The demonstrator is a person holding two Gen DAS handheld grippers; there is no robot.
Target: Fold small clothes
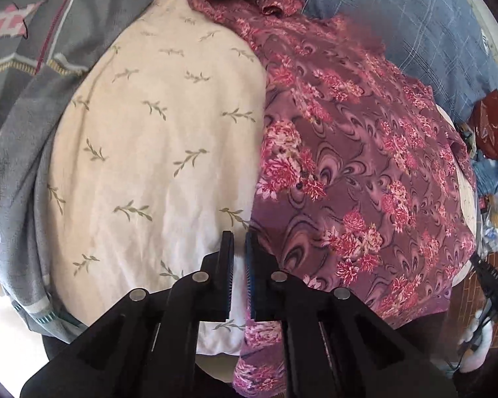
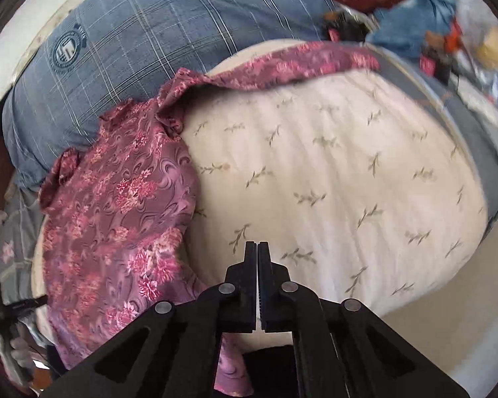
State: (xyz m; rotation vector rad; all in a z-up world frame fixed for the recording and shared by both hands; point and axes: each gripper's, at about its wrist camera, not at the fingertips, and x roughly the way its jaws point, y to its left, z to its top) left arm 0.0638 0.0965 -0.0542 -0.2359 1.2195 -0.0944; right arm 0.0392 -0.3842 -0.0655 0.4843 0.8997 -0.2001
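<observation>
From my left claw I see the purple floral garment spread to the right of the fingers, its near hem running just beside and under the right finger; the jaws stand slightly apart with only a narrow gap, and I cannot tell whether any cloth sits between them. My right claw is pressed together, nothing visible in it, hovering over the cream sheet with the garment lying to its left.

The garment is thin and glossy, swirled purple with pink flower clusters, rumpled at the collar end. The sheet is soft cream cotton with small green sprigs. A blue plaid pillow lies beyond the garment, and a grey patterned blanket borders the sheet.

The bare sheet gives open room on the right claw's side. Clutter crowds the far corner.
</observation>
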